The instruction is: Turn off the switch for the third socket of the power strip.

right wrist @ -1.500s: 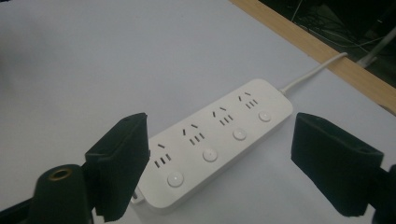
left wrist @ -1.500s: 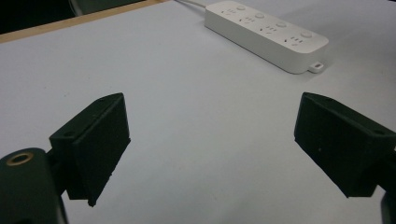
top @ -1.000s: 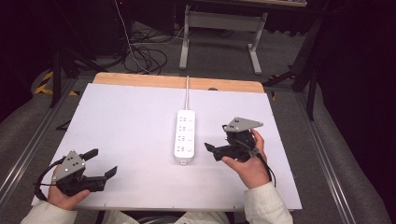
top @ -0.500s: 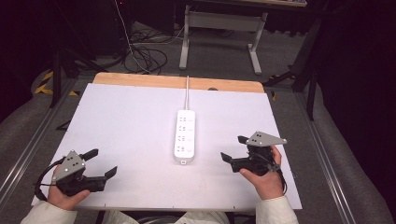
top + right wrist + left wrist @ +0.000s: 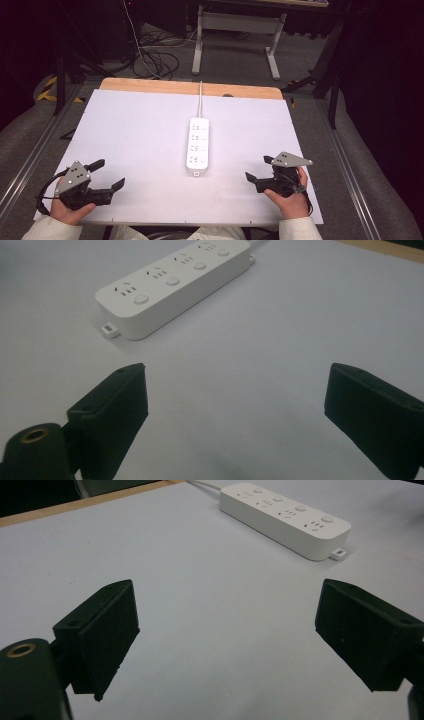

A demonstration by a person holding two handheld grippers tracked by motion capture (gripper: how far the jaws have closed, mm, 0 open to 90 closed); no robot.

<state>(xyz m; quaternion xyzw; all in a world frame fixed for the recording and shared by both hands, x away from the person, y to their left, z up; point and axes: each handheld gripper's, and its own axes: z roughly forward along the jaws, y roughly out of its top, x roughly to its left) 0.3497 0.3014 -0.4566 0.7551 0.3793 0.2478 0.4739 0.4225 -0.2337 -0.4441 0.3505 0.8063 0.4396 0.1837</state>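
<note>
Both grippers idle, jaws wide, empty. Left gripper and right gripper rest near the table's near edge. White power strip lies ahead, between them, well apart. Judgement: approach level, straddling its narrow sides.

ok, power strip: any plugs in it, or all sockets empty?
Empty. The power strip lies flat on the white board with all four sockets bare, as the right gripper view confirms; just its own cord leaves the far end.
</note>
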